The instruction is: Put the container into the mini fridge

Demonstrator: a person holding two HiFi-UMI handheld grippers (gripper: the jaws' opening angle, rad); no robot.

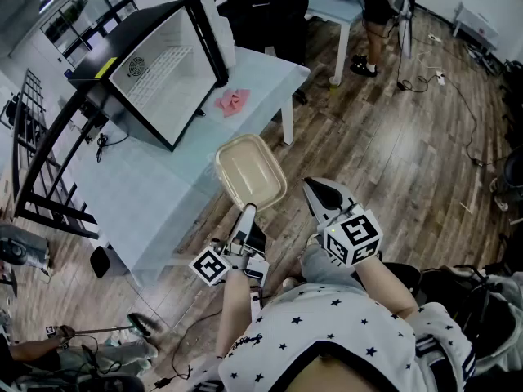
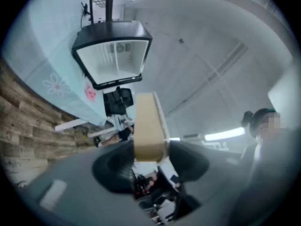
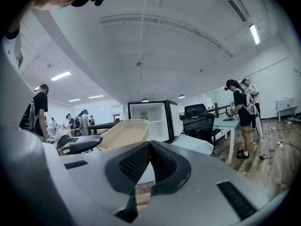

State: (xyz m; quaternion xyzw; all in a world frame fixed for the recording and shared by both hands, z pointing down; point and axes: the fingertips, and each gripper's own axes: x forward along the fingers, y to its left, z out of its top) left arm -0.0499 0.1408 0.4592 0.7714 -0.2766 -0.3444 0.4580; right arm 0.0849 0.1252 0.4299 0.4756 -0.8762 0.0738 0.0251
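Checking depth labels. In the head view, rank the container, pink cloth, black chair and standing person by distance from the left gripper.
1. container, held by the left gripper.
2. pink cloth, on the table ahead.
3. black chair, behind that table.
4. standing person, at the far desk, upper right.

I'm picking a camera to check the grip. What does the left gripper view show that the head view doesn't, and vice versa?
Only the left gripper view: the left gripper clamping the container seen edge-on, one pad on each side. Only the head view: the right gripper, jaws together and empty, and the container's hollow inside. Both: the open mini fridge on the light-blue table, with a pink item beside it.
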